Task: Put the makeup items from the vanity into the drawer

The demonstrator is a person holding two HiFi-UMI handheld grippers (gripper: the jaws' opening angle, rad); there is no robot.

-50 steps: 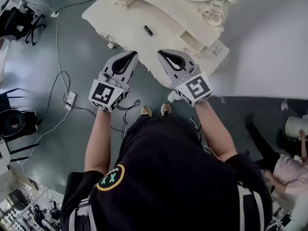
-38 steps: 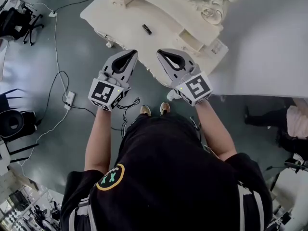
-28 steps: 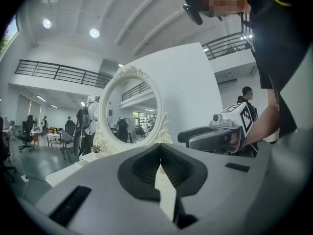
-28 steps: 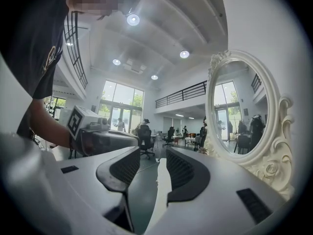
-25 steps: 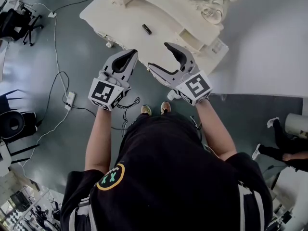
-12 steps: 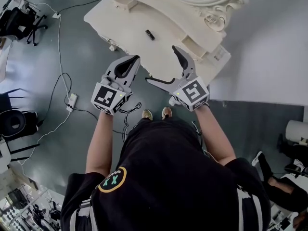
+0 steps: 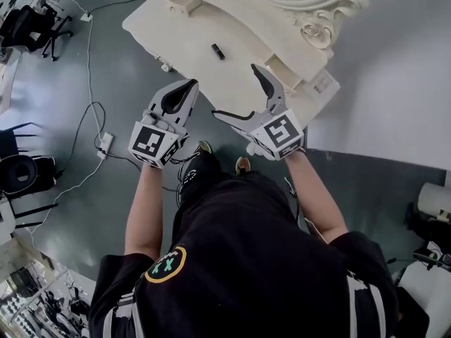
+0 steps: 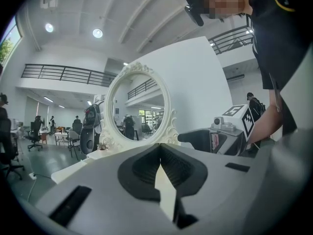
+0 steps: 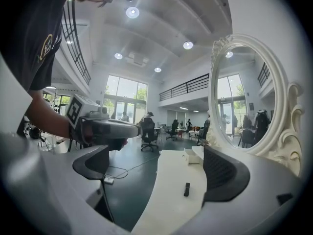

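Observation:
A small black makeup stick lies on the cream vanity top. My right gripper hovers at the vanity's near edge. Its jaws have just been opening and now stand wide, with nothing between them. The stick lies ahead of them, apart from both fingers. My left gripper is shut and empty. It is held level just off the vanity's front edge, to the left of the right gripper. No drawer front shows clearly.
An oval ornate mirror rises at the vanity's back, with small drawer boxes on the top. A white wall stands to the right. Cables and a power strip lie on the grey floor, office chairs further left.
The right gripper's jaws went from shut to wide open and sank a little toward the vanity's edge. The left gripper stayed shut and nearly still. The person's foot stepped forward.

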